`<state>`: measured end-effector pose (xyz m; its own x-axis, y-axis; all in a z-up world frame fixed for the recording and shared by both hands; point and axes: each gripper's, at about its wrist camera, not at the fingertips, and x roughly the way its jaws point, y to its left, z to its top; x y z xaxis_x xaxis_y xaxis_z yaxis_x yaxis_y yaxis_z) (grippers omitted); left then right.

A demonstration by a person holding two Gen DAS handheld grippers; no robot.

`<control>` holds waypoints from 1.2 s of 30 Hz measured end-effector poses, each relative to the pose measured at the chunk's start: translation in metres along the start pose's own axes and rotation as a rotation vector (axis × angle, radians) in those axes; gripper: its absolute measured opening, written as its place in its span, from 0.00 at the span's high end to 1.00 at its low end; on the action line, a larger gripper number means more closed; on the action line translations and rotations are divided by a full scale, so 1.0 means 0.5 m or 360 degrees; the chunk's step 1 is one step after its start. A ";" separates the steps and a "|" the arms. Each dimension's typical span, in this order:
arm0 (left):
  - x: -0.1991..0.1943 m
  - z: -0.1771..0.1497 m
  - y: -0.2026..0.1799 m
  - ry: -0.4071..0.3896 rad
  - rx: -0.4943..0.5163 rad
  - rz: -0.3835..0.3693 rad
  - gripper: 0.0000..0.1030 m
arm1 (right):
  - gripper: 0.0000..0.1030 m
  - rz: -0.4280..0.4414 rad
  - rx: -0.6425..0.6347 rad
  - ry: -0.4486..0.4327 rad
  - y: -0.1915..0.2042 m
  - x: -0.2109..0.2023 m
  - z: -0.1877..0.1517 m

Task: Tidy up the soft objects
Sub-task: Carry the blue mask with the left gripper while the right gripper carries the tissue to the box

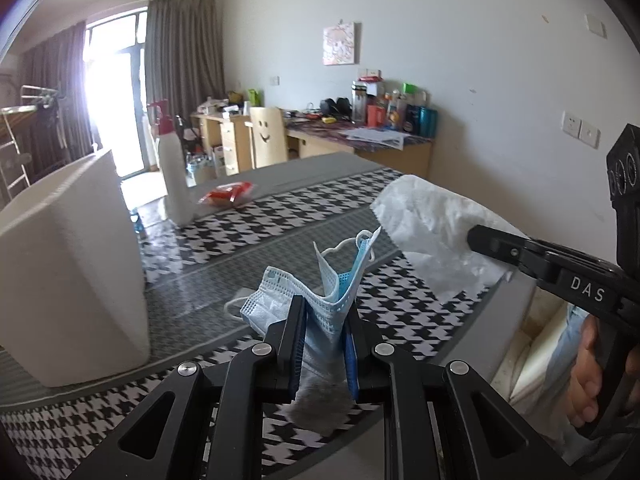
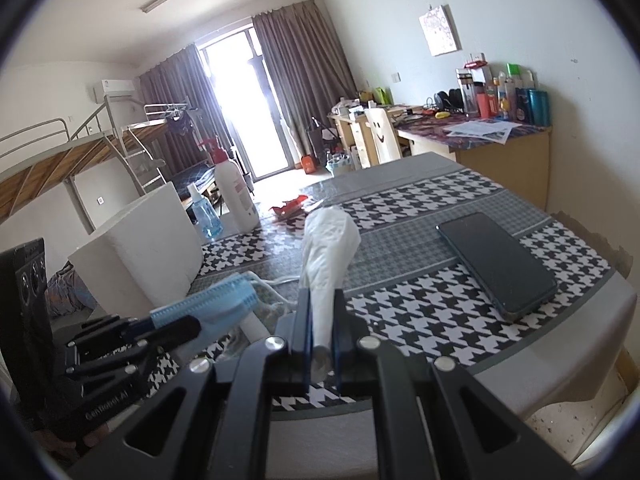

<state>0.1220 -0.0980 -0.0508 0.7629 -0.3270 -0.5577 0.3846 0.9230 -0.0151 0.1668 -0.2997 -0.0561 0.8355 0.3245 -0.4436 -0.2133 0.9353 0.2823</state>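
While it hangs crumpled above the houndstooth desk, the pale blue face mask, pleated and with white ear loops, sits clamped between the pads of the left tool. The right tool is closed on a white crinkled tissue, which fans out beyond its tips. A white box stands left, a dark phone lies right.

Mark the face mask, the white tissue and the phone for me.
face mask (image 1: 326,312), left wrist view, pleated blue middle between the jaws
white tissue (image 2: 326,248), right wrist view, bunched upper part
phone (image 2: 496,260), right wrist view, centre of the dark screen
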 end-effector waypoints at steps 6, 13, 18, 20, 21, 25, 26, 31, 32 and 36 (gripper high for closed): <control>-0.017 0.004 0.019 -0.0040 -0.0019 0.0041 0.82 | 0.90 0.0013 -0.0035 -0.0002 0.024 0.010 0.006; -0.018 0.011 0.037 -0.0049 -0.0043 0.0071 0.82 | 0.90 0.0019 -0.0090 -0.0004 0.050 0.022 0.015; -0.026 0.014 0.050 -0.0060 -0.0048 0.0082 0.82 | 0.90 0.0037 -0.0108 -0.0007 0.065 0.029 0.022; -0.029 0.017 0.057 -0.0067 -0.0052 0.0089 0.82 | 0.90 0.0040 -0.0121 -0.0007 0.074 0.033 0.023; -0.029 0.021 0.060 -0.0069 -0.0053 0.0091 0.82 | 0.90 0.0045 -0.0126 -0.0008 0.078 0.034 0.024; -0.039 0.036 0.072 -0.0095 -0.0058 0.0105 0.82 | 0.90 0.0059 -0.0143 -0.0011 0.093 0.037 0.028; -0.043 0.041 0.072 -0.0111 -0.0056 0.0107 0.82 | 0.90 0.0063 -0.0149 -0.0012 0.096 0.037 0.030; -0.053 0.058 0.083 -0.0154 -0.0057 0.0122 0.82 | 0.90 0.0073 -0.0160 -0.0030 0.108 0.040 0.042; -0.054 0.060 0.086 -0.0160 -0.0061 0.0123 0.82 | 0.90 0.0076 -0.0167 -0.0031 0.112 0.041 0.044; -0.055 0.068 0.094 -0.0177 -0.0079 0.0136 0.82 | 0.90 0.0077 -0.0199 -0.0041 0.126 0.042 0.052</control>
<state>0.1366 -0.0526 -0.0081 0.8457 -0.2648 -0.4633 0.2917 0.9564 -0.0141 0.1843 -0.2376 -0.0255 0.8350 0.3673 -0.4096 -0.3137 0.9295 0.1939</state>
